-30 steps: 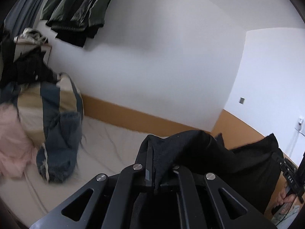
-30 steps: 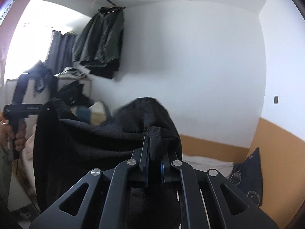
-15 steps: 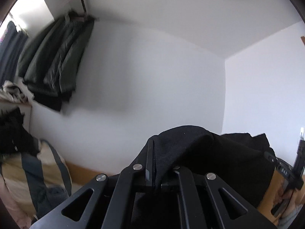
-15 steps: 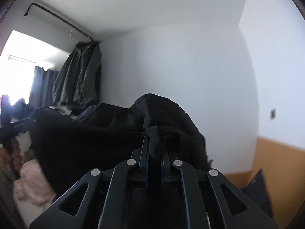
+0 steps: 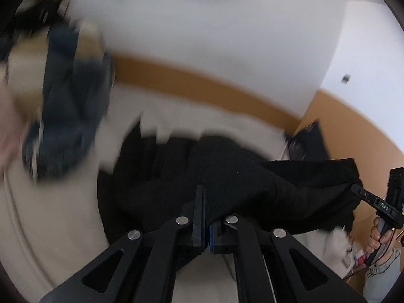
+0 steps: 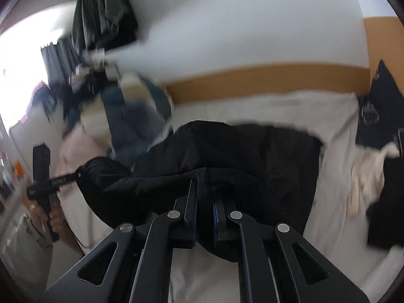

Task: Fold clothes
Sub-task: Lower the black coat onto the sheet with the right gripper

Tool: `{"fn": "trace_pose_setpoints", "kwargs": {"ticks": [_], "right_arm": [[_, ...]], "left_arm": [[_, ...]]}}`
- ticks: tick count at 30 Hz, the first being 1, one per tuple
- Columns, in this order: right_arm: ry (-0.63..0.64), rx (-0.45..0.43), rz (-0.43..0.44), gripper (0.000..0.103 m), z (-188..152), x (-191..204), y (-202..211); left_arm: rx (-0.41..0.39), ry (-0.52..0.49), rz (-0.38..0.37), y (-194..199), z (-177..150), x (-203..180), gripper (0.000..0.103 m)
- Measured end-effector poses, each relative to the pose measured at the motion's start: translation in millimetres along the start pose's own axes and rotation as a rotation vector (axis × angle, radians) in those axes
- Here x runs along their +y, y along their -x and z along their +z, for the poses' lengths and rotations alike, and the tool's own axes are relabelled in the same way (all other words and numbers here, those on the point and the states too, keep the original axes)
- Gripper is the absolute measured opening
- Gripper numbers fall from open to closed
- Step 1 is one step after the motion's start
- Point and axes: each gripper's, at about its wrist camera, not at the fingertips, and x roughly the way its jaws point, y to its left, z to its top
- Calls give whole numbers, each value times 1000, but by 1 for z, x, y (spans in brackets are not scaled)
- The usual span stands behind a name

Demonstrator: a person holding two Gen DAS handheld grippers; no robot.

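A black garment [image 5: 227, 174] stretches between both grippers, its far part spread on the cream bed sheet [image 5: 50, 227]. My left gripper [image 5: 205, 212] is shut on one edge of it. My right gripper [image 6: 203, 197] is shut on the other edge of the black garment [image 6: 240, 151]. In the left wrist view the right gripper [image 5: 363, 194] shows at the far right, held by a hand. In the right wrist view the left gripper [image 6: 75, 175] shows at the left, also hand-held. Both views are motion-blurred.
A pile of blue, beige and pink bedding [image 5: 65, 96] lies at the bed's left end. A dark pillow [image 6: 378, 111] and a cream cloth [image 6: 366, 171] lie at the right. Dark coats [image 6: 101, 17] hang on the wall. An orange-brown band [image 6: 265, 80] runs behind the bed.
Both grippers have swung down from pointing at the wall and ceiling toward the bed, carrying the black garment down so that it now spreads on the sheet.
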Motion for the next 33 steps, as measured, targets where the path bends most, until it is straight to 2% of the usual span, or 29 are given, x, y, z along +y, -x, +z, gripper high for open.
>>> {"fn": "trace_pose_setpoints", "kwargs": {"ticks": [4, 6, 8, 12, 13, 16, 18, 21, 22, 25, 32, 33], "right_arm": [[-4, 96, 53, 9, -73, 6, -6], [3, 144, 91, 10, -107, 14, -1], [-16, 188, 126, 11, -124, 20, -10], [-26, 313, 134, 30, -162, 28, -27], [-16, 329, 134, 32, -171, 31, -29], [30, 315, 142, 42, -180, 29, -5], [35, 273, 126, 49, -176, 20, 21], [9, 192, 114, 60, -162, 11, 44], [-9, 167, 99, 64, -157, 9, 45], [-63, 94, 54, 67, -142, 4, 47], [-196, 137, 15, 67, -138, 15, -62], [-181, 157, 2, 67, -141, 20, -78]], "left_arm": [[57, 26, -8, 2, -72, 21, 2], [66, -36, 27, 15, -100, 24, 2], [90, -73, 39, 26, -118, 29, 2], [168, -167, 37, 46, -144, 29, 6], [186, -206, 46, 51, -153, 25, 8], [221, -297, 72, 54, -173, 24, 12], [210, -310, 81, 67, -182, 30, 18], [160, -249, 69, 86, -180, 41, 29], [153, -234, 57, 78, -175, 36, 36], [131, -188, 22, 56, -158, 19, 52], [83, -77, -61, 3, -120, -19, 59], [104, -45, -79, -16, -120, -22, 59]]}}
